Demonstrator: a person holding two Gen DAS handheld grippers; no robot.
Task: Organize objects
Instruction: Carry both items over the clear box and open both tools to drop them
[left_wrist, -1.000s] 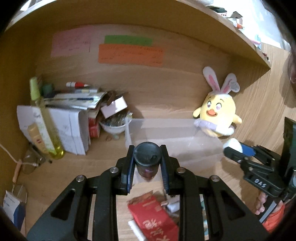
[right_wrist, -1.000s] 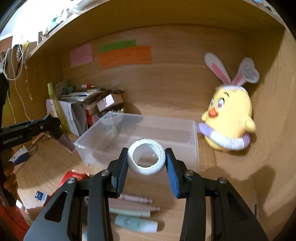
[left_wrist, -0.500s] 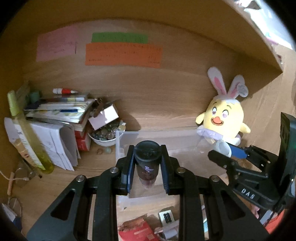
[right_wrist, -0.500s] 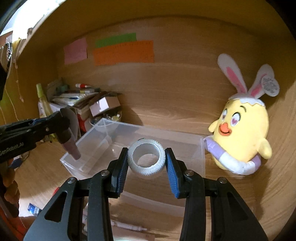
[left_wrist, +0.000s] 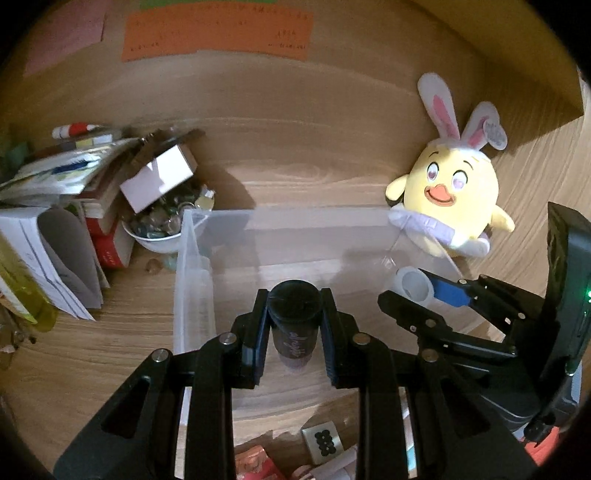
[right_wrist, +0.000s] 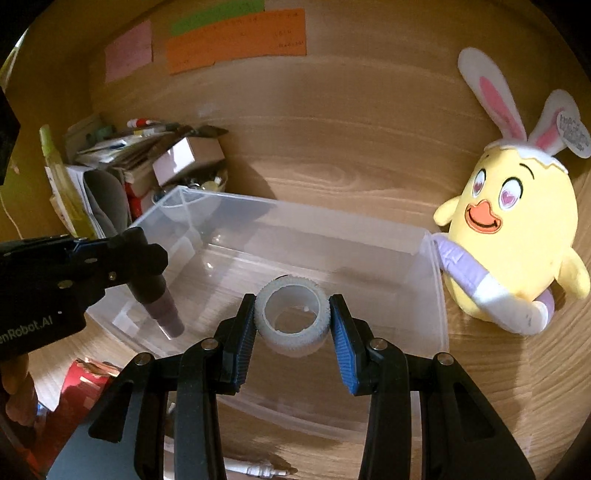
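At the far left a pile of books and papers (left_wrist: 62, 192) leans against the wooden wall, with one white bowl (left_wrist: 159, 240) of small trinkets beside it and one white box (left_wrist: 159, 181) tilted over the bowl. Just right of the bowl sits one clear plastic bin (left_wrist: 192, 266) on the wooden desk (left_wrist: 92, 350).

The left gripper (left_wrist: 293, 332) hangs over the bin's left half, clenched on one dark tube (left_wrist: 294, 328) with a black cap; the tube points down into the bin, its tip above the floor. The right gripper (right_wrist: 291, 323) is over the bin's middle, its two blue pads (right_wrist: 341, 347) squeezing one white ribbed roll of tape (right_wrist: 291, 319), held clear of the bin's floor.

To the right, one yellow plush chick (right_wrist: 517, 236) with two rabbit ears stands touching the bin's right end. On the back wall are three paper notes: one pink (right_wrist: 127, 51), one green (right_wrist: 218, 16), one orange (right_wrist: 236, 42).
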